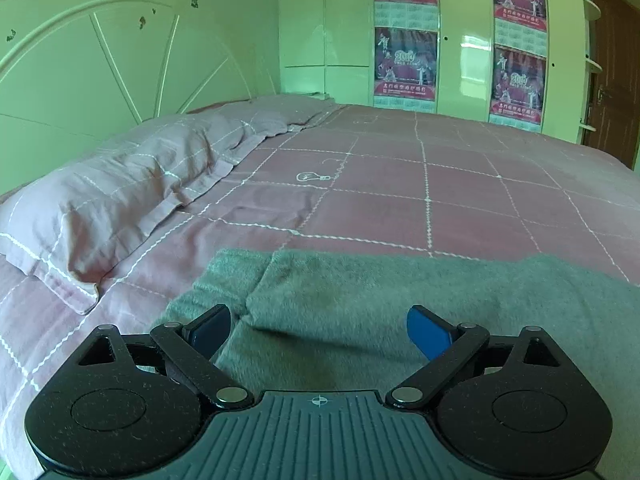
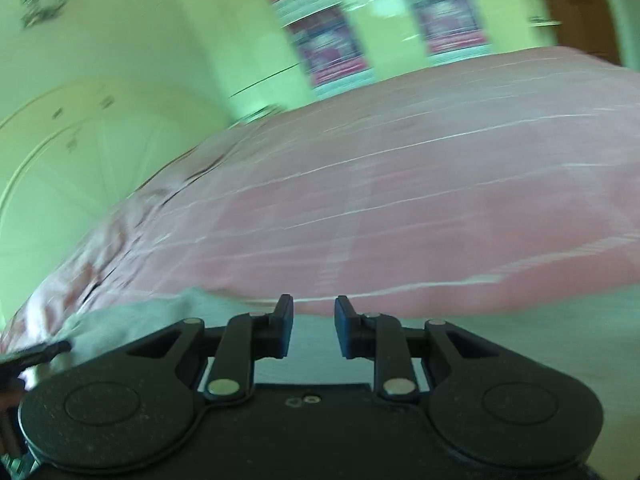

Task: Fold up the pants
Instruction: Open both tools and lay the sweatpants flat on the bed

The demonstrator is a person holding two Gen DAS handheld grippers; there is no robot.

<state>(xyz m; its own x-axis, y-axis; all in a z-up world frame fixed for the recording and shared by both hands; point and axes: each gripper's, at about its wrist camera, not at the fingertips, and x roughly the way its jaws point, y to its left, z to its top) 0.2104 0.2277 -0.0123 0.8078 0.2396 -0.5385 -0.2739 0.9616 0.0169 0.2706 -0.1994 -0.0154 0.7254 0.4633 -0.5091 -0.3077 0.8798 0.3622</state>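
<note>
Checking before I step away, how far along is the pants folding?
Partly done, it seems: the grey pants lie on the bed with a layer apparently folded over. Nothing is in hand: the left gripper hangs wide open over them, the right gripper is blurred, jaws apart. Further folds likely remain.

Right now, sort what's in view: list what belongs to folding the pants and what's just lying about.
Belongs to the job:
- grey-green pants, lying on the bed
- left gripper, open over the pants
- right gripper, open, nothing between its fingers

Just there:
- pink checked bedspread
- pillow
- headboard
- wardrobe with posters
- brown door
</note>
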